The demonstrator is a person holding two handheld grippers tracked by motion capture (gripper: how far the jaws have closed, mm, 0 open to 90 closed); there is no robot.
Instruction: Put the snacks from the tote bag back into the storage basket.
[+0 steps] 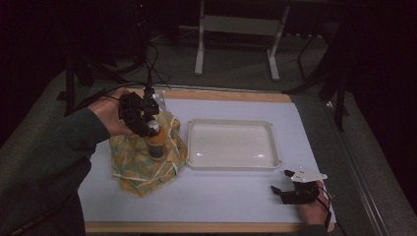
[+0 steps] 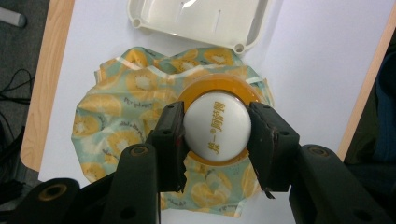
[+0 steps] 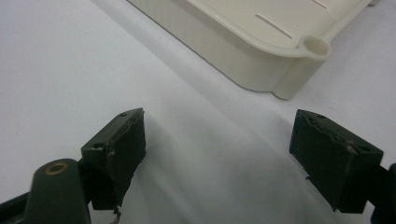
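On the left, my left gripper (image 2: 215,128) points down with its jaws clamped on the white cap of an orange bottle (image 1: 156,142), which stands upright on a yellow-patterned cloth (image 2: 116,126) spread on the white table (image 1: 231,191). Just right of the cloth sits a cream tray (image 1: 231,164). At the table's near right corner, my right gripper (image 3: 217,154) rests with its jaws spread wide, nothing between them.

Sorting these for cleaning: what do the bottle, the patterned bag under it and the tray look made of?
Bottle: probably plastic, with a smooth glossy white cap bearing printed lettering and an orange body. Patterned bag: soft fabric, matte, creased and crumpled, lemon print. Tray: likely moulded plastic, cream, slightly shiny, with rounded corners and a raised rim.
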